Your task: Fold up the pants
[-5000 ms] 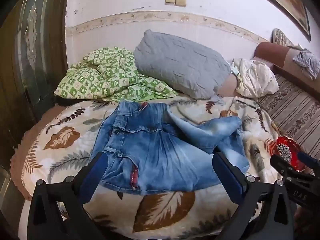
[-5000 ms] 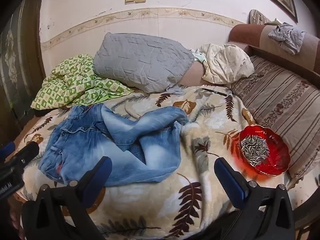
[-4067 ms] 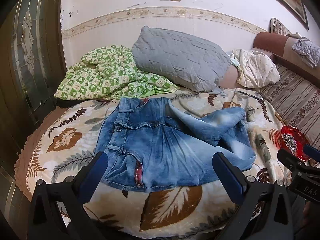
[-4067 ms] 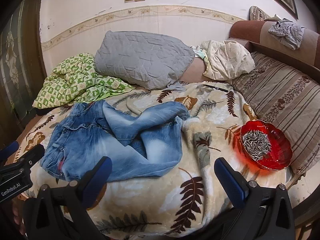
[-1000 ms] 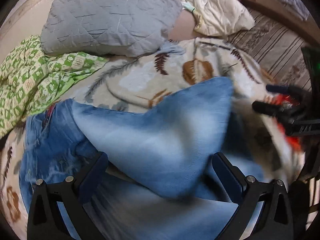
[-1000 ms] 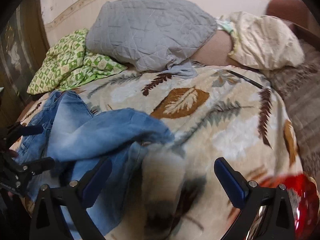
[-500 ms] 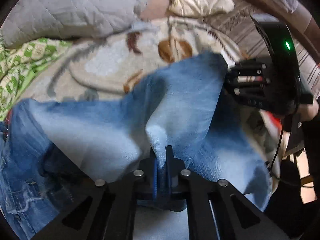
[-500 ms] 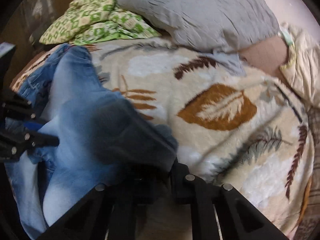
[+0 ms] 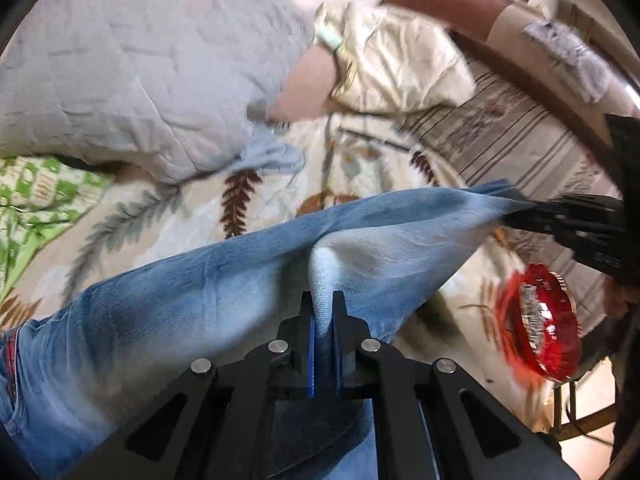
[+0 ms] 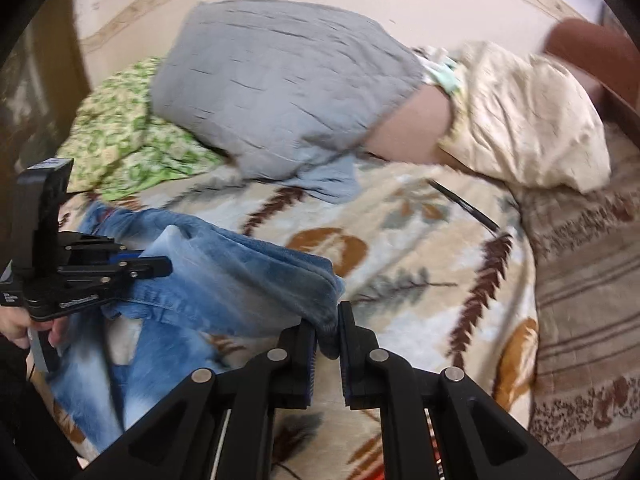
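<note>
Far left: green checked quilt (image 10: 132, 140) bunched against the wall, clear of the work.

Left of centre: blue jeans (image 10: 224, 276) lie on the leaf-print blanket (image 10: 420, 264). The waist end sits at the near left; one leg is raised off the blanket and runs rightward.

Left gripper (image 10: 154, 266): tongs pinched narrow on a fold of the raised leg part-way along it. The left wrist view shows denim peaking between the blue pads (image 9: 311, 354). Probable reason: to support the middle so the leg does not sag.

Centre: right gripper (image 10: 327, 340), tongs likewise narrow, clamped on the hem end of the same leg. Holding two points should keep the leg taut and flat, likely for straightening before any fold. No fold made yet, by this judgement.

Far centre: grey pillow (image 10: 280, 80), cream pillow (image 10: 528, 120) to its right.

Near right: red bowl (image 9: 538, 326) on the blanket edge; a swinging leg could catch it.
</note>
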